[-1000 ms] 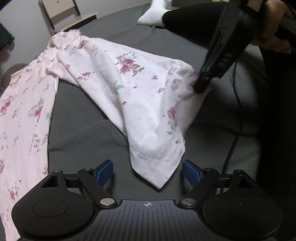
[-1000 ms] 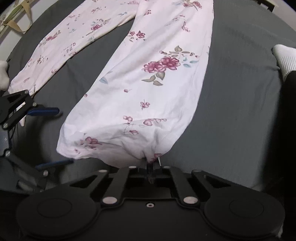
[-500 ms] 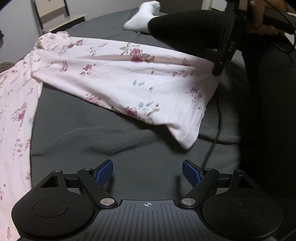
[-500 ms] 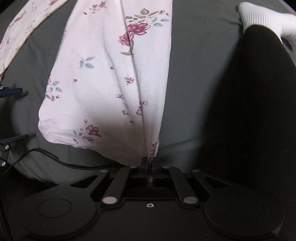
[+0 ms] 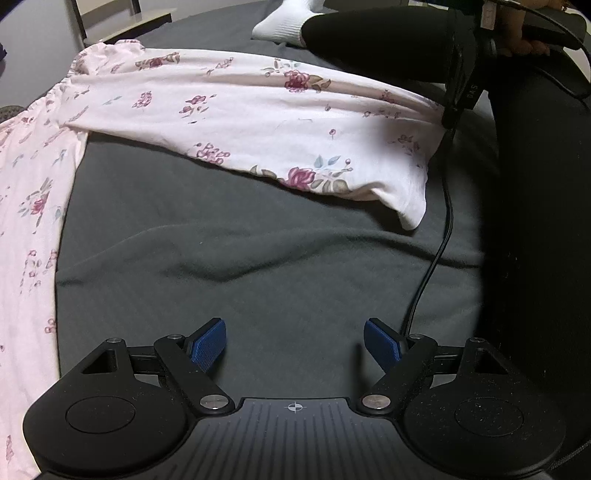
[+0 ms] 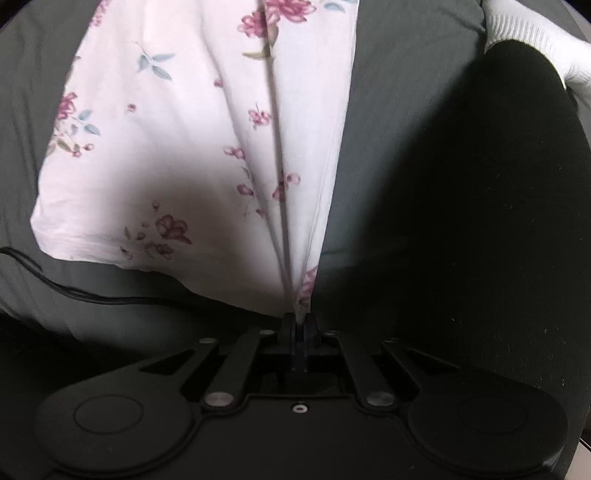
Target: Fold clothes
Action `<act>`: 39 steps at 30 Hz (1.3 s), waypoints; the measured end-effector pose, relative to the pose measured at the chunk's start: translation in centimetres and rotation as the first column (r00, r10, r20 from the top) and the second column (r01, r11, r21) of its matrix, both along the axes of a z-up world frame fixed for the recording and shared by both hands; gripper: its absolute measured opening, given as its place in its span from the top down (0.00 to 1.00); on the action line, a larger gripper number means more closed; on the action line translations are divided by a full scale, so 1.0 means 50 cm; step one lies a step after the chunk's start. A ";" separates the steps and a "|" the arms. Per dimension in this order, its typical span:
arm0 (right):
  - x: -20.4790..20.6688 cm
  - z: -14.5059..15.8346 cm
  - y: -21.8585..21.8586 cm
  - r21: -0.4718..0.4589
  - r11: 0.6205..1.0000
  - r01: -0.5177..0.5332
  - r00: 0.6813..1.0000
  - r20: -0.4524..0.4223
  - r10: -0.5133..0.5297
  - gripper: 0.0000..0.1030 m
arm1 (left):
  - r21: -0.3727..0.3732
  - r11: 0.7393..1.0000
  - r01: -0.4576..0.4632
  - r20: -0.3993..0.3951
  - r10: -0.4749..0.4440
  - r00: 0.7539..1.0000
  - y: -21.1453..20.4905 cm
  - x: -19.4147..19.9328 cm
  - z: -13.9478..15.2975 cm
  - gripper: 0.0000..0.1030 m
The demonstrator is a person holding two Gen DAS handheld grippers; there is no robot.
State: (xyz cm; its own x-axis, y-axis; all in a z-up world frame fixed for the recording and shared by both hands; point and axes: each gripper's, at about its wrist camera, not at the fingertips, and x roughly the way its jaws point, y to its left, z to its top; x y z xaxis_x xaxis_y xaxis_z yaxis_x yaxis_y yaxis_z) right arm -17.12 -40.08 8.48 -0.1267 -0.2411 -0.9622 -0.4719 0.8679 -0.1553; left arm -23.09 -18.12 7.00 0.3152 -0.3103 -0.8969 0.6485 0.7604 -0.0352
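Pale pink floral pyjama trousers (image 5: 236, 110) lie spread on a dark grey blanket (image 5: 258, 266). One leg stretches toward the right, its hem (image 5: 406, 199) drooping onto the blanket. My right gripper (image 6: 299, 321) is shut on that hem's corner, and the cloth (image 6: 192, 147) fans out tight from its tips. In the left wrist view that same right gripper (image 5: 448, 120) pinches the cloth at the upper right. The other trouser leg (image 5: 29, 221) runs down the left edge. My left gripper (image 5: 294, 345) hovers open over bare blanket, its blue pads (image 5: 207, 345) holding nothing.
A person's black-clad leg (image 5: 369, 48) with a white sock (image 5: 284, 22) rests on the blanket beyond the trousers; the leg (image 6: 461, 184) also fills the right wrist view's right side. A black cable (image 5: 432, 258) trails down from the right gripper. A chair (image 5: 122, 18) stands behind.
The right gripper has pulled the trouser leg's hem to the right and back toward the person, stretching the leg out flatter. The left gripper stays open, now farther from the hem.
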 end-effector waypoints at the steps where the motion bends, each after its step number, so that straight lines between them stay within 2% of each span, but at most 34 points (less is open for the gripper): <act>1: 0.001 -0.004 0.001 -0.008 1.000 -0.002 1.000 -0.009 0.002 0.95 | 0.000 1.000 0.000 0.001 0.000 1.000 0.003 -0.002 0.003 0.20; 2: 0.001 -0.008 0.002 -0.015 1.000 -0.003 1.000 -0.019 0.003 0.93 | 0.000 1.000 0.000 0.002 0.000 1.000 0.004 -0.001 0.007 0.20; 4: -0.003 0.009 0.007 -0.005 1.000 -0.008 1.000 0.016 0.009 0.88 | 0.002 1.000 -0.005 0.009 0.005 1.000 0.007 0.001 0.018 0.20; 6: -0.012 0.046 0.014 0.065 0.998 -0.002 0.997 0.077 -0.003 0.64 | -0.008 1.000 -0.021 0.020 0.021 1.000 0.028 0.001 0.044 0.20; 7: -0.020 0.070 0.018 0.123 0.992 0.002 0.994 0.107 -0.015 0.60 | -0.020 0.999 -0.037 0.023 0.037 0.999 0.042 0.003 0.058 0.20; 9: -0.054 0.125 0.043 0.275 0.960 -0.045 0.982 0.189 -0.008 0.58 | -0.045 0.995 -0.091 0.020 0.092 0.996 0.080 0.011 0.087 0.20; 12: -0.122 0.161 0.117 0.378 0.906 -0.191 0.952 0.296 0.077 0.58 | -0.057 0.979 -0.194 -0.020 0.193 0.981 0.140 0.029 0.116 0.20; 14: -0.143 0.136 0.166 0.325 0.906 -0.272 0.931 0.326 0.163 0.59 | -0.048 0.965 -0.257 -0.042 0.255 0.966 0.174 0.034 0.121 0.20; 16: -0.161 0.105 0.214 0.257 0.902 -0.346 0.905 0.343 0.250 0.65 | -0.008 0.952 -0.305 -0.052 0.304 0.951 0.197 0.034 0.120 0.20; 19: -0.187 0.058 0.286 0.151 0.879 -0.452 0.854 0.357 0.378 0.66 | 0.035 0.946 -0.323 -0.068 0.325 0.943 0.213 0.026 0.121 0.20; 20: -0.180 0.046 0.292 0.133 0.885 -0.447 0.855 0.355 0.378 0.66 | 0.039 0.945 -0.326 -0.069 0.328 0.942 0.216 0.021 0.124 0.20; 22: -0.160 0.030 0.284 0.157 0.900 -0.406 0.882 0.324 0.342 0.68 | 0.033 0.943 -0.330 -0.081 0.332 0.940 0.223 0.013 0.130 0.20; 24: -0.145 0.025 0.277 0.201 0.903 -0.379 0.905 0.283 0.317 0.87 | 0.025 0.942 -0.334 -0.101 0.335 0.937 0.229 0.007 0.134 0.20; 25: -0.140 0.023 0.274 0.208 0.903 -0.376 0.910 0.266 0.318 0.91 | 0.027 0.942 -0.336 -0.115 0.337 0.935 0.230 0.006 0.135 0.20; 27: -0.133 0.024 0.266 0.183 0.892 -0.413 0.898 0.247 0.365 0.94 | 0.033 0.941 -0.338 -0.134 0.339 0.931 0.235 0.007 0.134 0.20; 28: -0.128 0.027 0.259 0.185 0.888 -0.421 0.897 0.230 0.378 0.94 | 0.037 0.941 -0.336 -0.139 0.338 0.931 0.238 0.008 0.134 0.20; 31: -0.108 0.058 0.241 0.286 0.855 -0.432 0.901 0.174 0.397 0.94 | 0.053 0.946 -0.319 -0.120 0.323 0.939 0.241 0.015 0.142 0.20; 34: -0.092 0.064 0.241 0.304 0.860 -0.409 0.912 0.171 0.373 0.93 | 0.079 0.947 -0.312 -0.077 0.317 0.945 0.257 0.028 0.153 0.20; 35: -0.095 0.056 0.247 0.296 0.859 -0.417 0.908 0.175 0.380 0.89 | 0.092 0.941 -0.327 -0.062 0.333 0.941 0.268 0.037 0.156 0.20; 37: -0.117 0.038 0.260 0.281 0.865 -0.416 0.908 0.179 0.379 0.75 | 0.093 0.917 -0.388 -0.038 0.393 0.919 0.302 0.057 0.164 0.20; 38: -0.133 0.031 0.267 0.283 0.865 -0.415 0.909 0.170 0.381 0.65 | 0.083 0.894 -0.439 -0.028 0.443 0.896 0.329 0.068 0.170 0.20; 39: -0.142 0.031 0.274 0.282 0.861 -0.424 0.905 0.178 0.387 0.60 | 0.071 0.868 -0.491 -0.024 0.494 0.869 0.358 0.077 0.176 0.20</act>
State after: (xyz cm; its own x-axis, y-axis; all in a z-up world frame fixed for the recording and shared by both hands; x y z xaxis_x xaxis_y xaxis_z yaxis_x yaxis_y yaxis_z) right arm -24.23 -26.39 10.04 0.0298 0.0614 -0.9977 -0.7879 0.6156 0.0144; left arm -19.21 -0.22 15.79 0.3766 -0.0692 -0.9238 0.1881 0.9821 0.0031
